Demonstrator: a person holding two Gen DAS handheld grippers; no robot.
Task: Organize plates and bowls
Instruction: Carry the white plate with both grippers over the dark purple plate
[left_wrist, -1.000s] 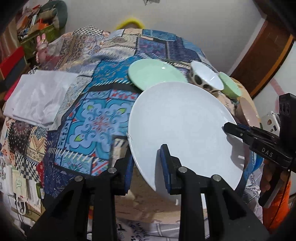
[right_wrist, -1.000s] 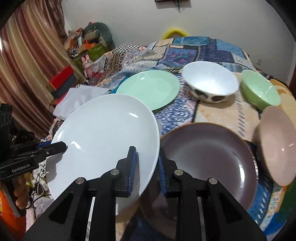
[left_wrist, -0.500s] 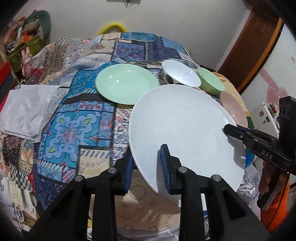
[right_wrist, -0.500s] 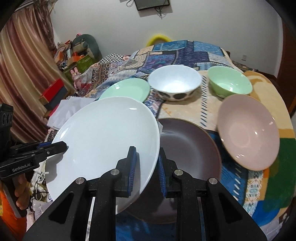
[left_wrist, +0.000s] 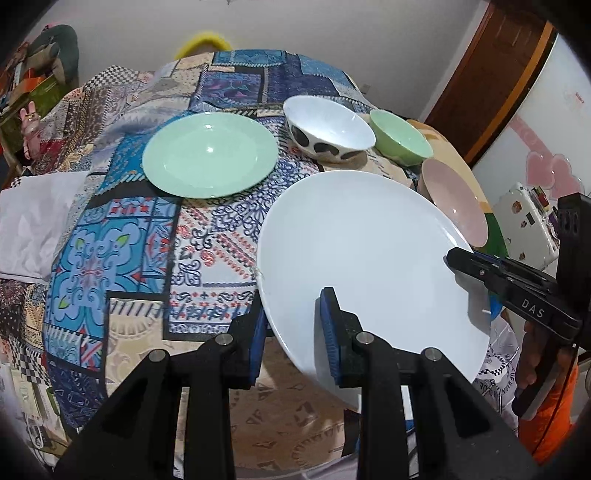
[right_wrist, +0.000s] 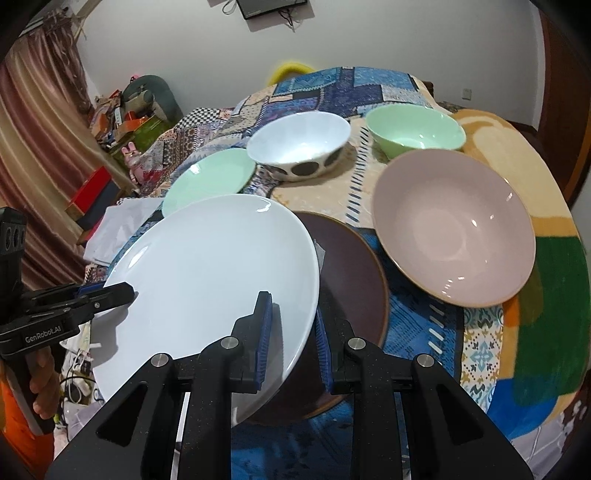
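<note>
Moved: both tools have carried the white plate (right_wrist: 207, 280) sideways across the bed since a second ago; the brown plate (right_wrist: 351, 266) now lies mostly clear of it to the right, where earlier the white one was only beginning to cross it.
Left tool (left_wrist: 291, 328): pinching the near-left rim of the white plate, one pad above and one below.
Right tool (right_wrist: 291, 332): pinching the opposite rim the same way, jaws almost together on the thin edge.
White plate: held in the air between the two tools, tilted, above the patchwork bedspread (left_wrist: 122, 258); its right edge overlaps the brown plate in the right wrist view.
Risk, slip: each grip is only on a thin glazed rim, so if the hands drift apart or twist unevenly the plate could slide out and drop.
Risk, knock: lowered where it hangs, its edge could likely strike the brown plate or the pink bowl (right_wrist: 454, 229) just beside it.
Risk, soft bed: crockery set on cloth may well tip or slide.
Plates counted: three, white, brown, green plate (left_wrist: 208, 155).
Bowls counted: three, pink, spotted bowl (right_wrist: 299, 146), green bowl (right_wrist: 415, 133).
Tools counted: two.
</note>
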